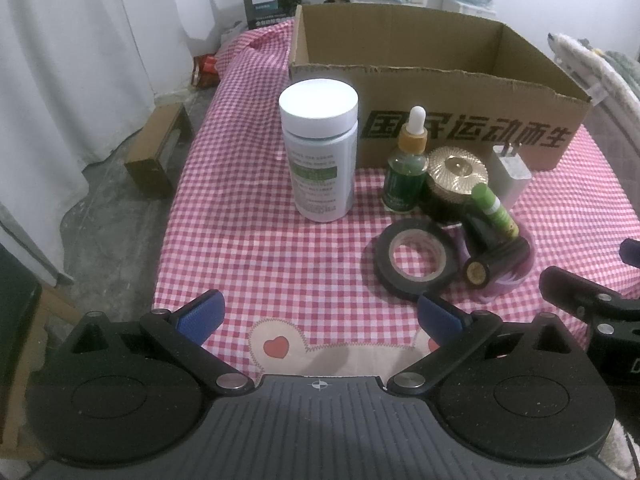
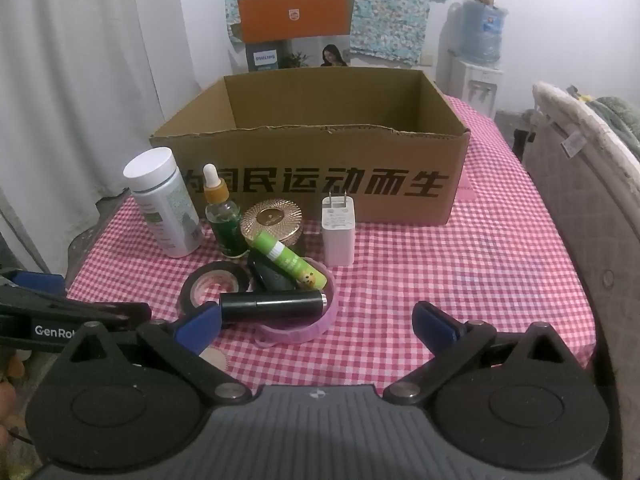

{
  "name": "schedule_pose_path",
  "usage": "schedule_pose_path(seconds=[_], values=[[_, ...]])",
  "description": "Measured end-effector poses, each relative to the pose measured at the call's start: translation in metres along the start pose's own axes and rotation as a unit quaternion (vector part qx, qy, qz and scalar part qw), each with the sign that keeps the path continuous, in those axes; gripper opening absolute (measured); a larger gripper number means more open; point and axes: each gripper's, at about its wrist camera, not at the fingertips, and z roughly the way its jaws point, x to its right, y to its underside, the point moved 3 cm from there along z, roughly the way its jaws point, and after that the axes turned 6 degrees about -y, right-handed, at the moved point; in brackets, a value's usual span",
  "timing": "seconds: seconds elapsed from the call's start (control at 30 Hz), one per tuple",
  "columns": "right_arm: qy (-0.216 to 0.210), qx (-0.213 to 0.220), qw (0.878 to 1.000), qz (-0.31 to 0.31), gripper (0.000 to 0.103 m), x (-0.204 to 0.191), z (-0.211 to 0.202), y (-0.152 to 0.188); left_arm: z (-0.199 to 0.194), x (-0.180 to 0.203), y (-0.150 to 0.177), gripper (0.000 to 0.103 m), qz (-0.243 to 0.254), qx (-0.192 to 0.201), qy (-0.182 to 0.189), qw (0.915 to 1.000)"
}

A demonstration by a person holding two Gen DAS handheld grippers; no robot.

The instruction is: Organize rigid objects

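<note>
Blue pads: both of my tools stand wide apart with nothing between them. The left tool (image 1: 319, 316) hangs over bare checked cloth; the right tool (image 2: 316, 326) sits just short of the cluster.
Surface: a red-and-white checked surface (image 2: 460, 280), soft cloth, so tall things may rock when nudged.
Black tube: the tube (image 2: 272, 305) lies across the rim of a pink lid (image 2: 316, 326), nearest my right tool. I judge it light, hard and slick; I would pinch it across its middle.
Glue stick: the green stick (image 2: 286, 262) leans in the same lid. Light, stiff, liable to roll.
Tape: the black roll (image 1: 414, 260) lies flat just left of the lid. Rigid ring; take one wall, a pad inside the hole.
Dropper: the green bottle (image 2: 226, 220) stands upright, probably glass. Grip the body, not the rubber bulb.
Gold jar: the jar (image 2: 272, 220) looks heavy and ribbed on top; clamp its sides.
Charger: the white block (image 2: 338, 232) stands on end; flat faces should hold well.
White bottle: the bottle (image 1: 318, 152) is the widest and smooth; grip low.
Box: the box (image 2: 312, 184) is open-topped behind them all; I cannot see its floor.
</note>
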Motion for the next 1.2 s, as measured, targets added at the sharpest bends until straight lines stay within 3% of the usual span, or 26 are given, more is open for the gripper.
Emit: schedule_pose_path(seconds=[0.53, 0.8, 0.9, 1.03, 1.2], values=[[0.000, 0.003, 1.000, 0.005, 0.103, 0.000, -0.002, -0.001, 0.002, 0.006, -0.001, 0.103, 0.012, 0.003, 0.008, 0.9999], [-0.010, 0.023, 0.999, 0.023, 0.103, 0.008, -0.001, -0.001, -0.001, 0.014, -0.007, 0.103, 0.030, 0.031, 0.035, 0.9985], [-0.027, 0.041, 0.998, 0.041, 0.103, 0.017, -0.006, -0.003, -0.003, 0.020, -0.011, 0.103, 0.051, 0.045, 0.057, 0.9961], [-0.080, 0.056, 0.990, 0.101, 0.102, 0.037, -0.008, -0.007, -0.003, 0.034, -0.016, 0.102, 0.091, 0.055, 0.090, 0.9903], [-0.144, 0.024, 0.972, 0.185, 0.079, 0.057, 0.012, -0.010, -0.001, 0.054, -0.022, 0.095, 0.138, 0.062, 0.125, 0.9806]])
